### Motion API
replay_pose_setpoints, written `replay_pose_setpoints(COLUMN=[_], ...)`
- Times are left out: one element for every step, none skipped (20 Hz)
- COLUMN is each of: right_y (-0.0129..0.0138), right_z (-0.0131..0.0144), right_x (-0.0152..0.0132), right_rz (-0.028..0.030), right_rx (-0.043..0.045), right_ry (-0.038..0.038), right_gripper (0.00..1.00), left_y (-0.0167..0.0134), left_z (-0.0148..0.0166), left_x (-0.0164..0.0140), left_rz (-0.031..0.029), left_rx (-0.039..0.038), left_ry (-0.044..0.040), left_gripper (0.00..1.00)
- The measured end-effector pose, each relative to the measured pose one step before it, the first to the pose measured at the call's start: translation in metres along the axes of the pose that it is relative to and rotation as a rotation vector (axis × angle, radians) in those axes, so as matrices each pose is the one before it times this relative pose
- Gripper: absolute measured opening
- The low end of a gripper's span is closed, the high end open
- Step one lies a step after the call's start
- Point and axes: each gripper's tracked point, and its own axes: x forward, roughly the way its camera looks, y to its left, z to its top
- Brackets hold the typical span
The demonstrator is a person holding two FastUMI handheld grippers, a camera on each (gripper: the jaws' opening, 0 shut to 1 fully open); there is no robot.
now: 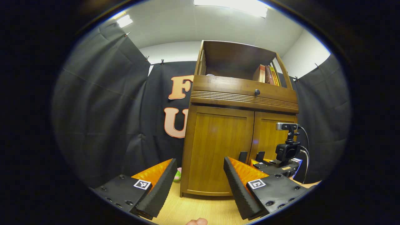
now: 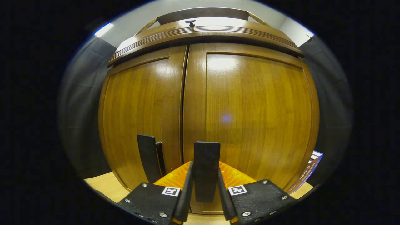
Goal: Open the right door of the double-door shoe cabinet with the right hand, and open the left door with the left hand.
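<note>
Behind black cloth [image 1: 103,103], books [image 1: 267,74] top the apparently closed cabinet [image 1: 218,147].

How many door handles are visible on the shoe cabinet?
2. The right door's handle stands between the right hand-held gripper fingers, which press on it. The left door's handle stands beside it, across the seam.

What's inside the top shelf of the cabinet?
A few books stand at the right end of the open shelf. The rest looks dark, and the front board hides its floor. Both doors below are shut, so nothing inside shows.
</note>
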Motion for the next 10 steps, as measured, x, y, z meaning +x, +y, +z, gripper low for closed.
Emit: replay_pose_setpoints(right_y=[0.00078, -0.00136, 0.00039, 0.00014, 0.00080, 0.00088, 0.00017, -0.00089, -0.00006, 0.00130], right_z=[-0.00209, -0.00268, 0.00038, -0.00176, 0.00086, 0.00217, 0.00047, -0.00048, -0.00003, 0.00091], right_x=[-0.00101, -0.00134, 0.00025, 0.00028, -0.00044, -0.00003, -0.00316, -0.00396, -0.00538, -0.00405], right_rz=[0.00540, 0.00409, -0.00145, 0.00261, 0.00657, 0.00717, 0.00646, 0.00639, 0.00731, 0.01130], right_rx=[0.00755, 0.01874, 0.03469, 0.01012, -0.01378, -0.01870, -0.01507, -0.00743, -0.00115, -0.00109], right_ry=[-0.00356, 0.00343, -0.00461, 0.00559, 0.00221, -0.00766, -0.00211, 0.00133, -0.00020, -0.00340], right_gripper=[0.40, 0.39, 0.35, 0.34, 0.41, 0.20, 0.30, 0.30, 0.30, 0.30], left_y=[-0.00249, -0.00331, -0.00138, -0.00107, -0.00132, -0.00242, -0.00222, -0.00047, 0.00065, -0.00152], left_z=[-0.00194, -0.00300, -0.00085, 0.00089, 0.00208, 0.00067, -0.00145, -0.00176, 0.00089, 0.00222], left_x=[-0.00025, 0.00120, 0.00061, -0.00137, -0.00030, -0.00073, -0.00099, 0.00038, -0.00034, -0.00099], left_rz=[-0.00847, -0.00746, -0.00022, -0.00032, -0.00135, -0.00531, -0.00528, 0.00096, 0.00329, 0.00509], left_rx=[-0.00479, 0.00049, 0.00533, 0.00874, 0.00557, 0.00134, -0.00089, -0.00040, -0.00151, -0.00138], left_ry=[0.00619, 0.00979, 0.00414, 0.00050, -0.00521, -0.00188, 0.00431, 0.00250, -0.00035, -0.00562], left_gripper=[0.95, 0.96, 0.95, 0.95, 0.95, 0.96, 0.96, 0.97, 0.97, 0.96])
